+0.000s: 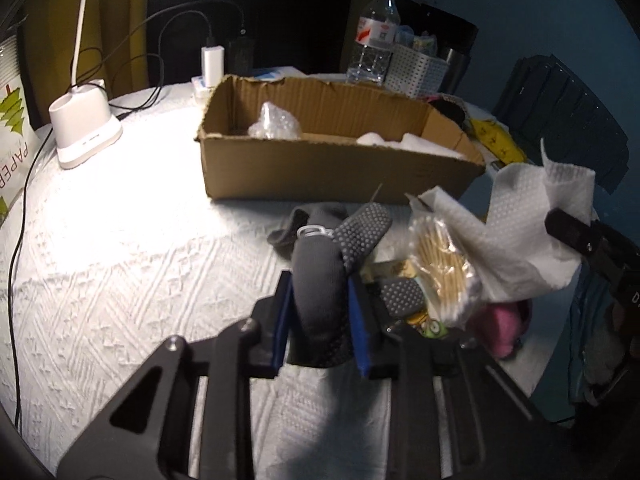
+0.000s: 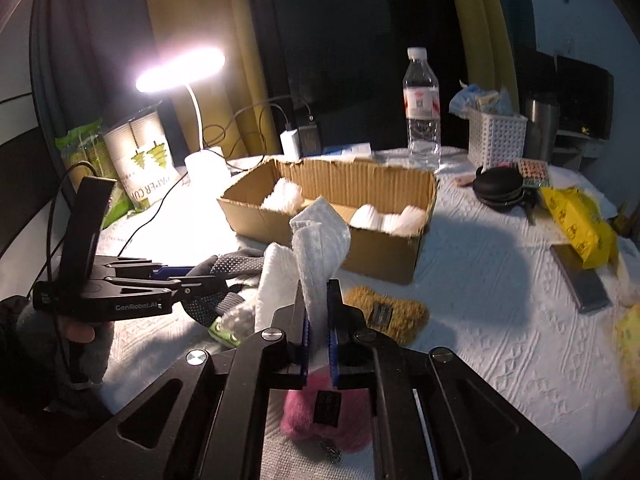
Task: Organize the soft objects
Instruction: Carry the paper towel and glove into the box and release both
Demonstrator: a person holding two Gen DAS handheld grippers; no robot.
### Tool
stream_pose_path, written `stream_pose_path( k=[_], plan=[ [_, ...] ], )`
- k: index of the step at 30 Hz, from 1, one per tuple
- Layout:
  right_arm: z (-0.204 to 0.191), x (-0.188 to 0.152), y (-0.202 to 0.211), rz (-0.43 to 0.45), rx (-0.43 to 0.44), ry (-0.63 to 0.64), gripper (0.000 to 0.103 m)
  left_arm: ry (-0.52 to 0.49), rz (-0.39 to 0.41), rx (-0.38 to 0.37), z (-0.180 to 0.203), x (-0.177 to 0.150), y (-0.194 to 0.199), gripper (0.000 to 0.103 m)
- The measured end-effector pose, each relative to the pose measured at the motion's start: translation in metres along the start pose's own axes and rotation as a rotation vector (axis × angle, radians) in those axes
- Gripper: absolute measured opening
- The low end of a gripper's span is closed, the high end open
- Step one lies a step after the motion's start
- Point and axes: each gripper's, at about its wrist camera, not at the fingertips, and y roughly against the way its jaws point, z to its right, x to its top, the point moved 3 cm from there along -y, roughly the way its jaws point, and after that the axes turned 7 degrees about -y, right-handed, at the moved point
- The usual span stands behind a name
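My left gripper [image 1: 320,280] is shut on a grey dotted glove [image 1: 324,276] just above the white tablecloth, in front of the open cardboard box [image 1: 320,168]. In the right wrist view it [image 2: 208,276] holds the glove [image 2: 228,264] at left. My right gripper [image 2: 318,292] is shut on a white paper towel [image 2: 320,236], which also shows in the left wrist view [image 1: 516,216]. A pink fuzzy item [image 2: 324,412] lies under it. A mustard fuzzy pad [image 2: 396,312] lies right of it. The box [image 2: 360,240] holds white soft pieces [image 2: 384,216].
A lit desk lamp [image 2: 200,160], chargers with cables [image 1: 212,64], a water bottle [image 2: 420,116], a white basket [image 2: 496,136], black round cases [image 2: 500,188], a yellow packet [image 2: 576,220] and a bag of cotton swabs [image 1: 440,264] crowd the table.
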Motion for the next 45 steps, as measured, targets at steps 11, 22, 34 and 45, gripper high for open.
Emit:
stream_pose_path(
  k=[11,22,34,45],
  plan=[
    [-0.017,0.032,0.026,0.089,-0.045,0.067,0.008,-0.021,0.151,-0.028,-0.002,0.024,0.057,0.026],
    [-0.029,0.067,0.044,0.168,-0.075,0.143,0.008,-0.09,0.256,0.001,-0.005,0.055,0.086,0.026],
    [-0.029,0.103,0.028,0.207,-0.085,0.186,0.008,-0.085,0.319,0.051,-0.035,0.087,0.087,0.026],
    [-0.019,0.133,0.0,0.228,-0.094,0.206,0.008,-0.067,0.319,0.03,-0.047,0.11,0.058,0.026]
  ],
)
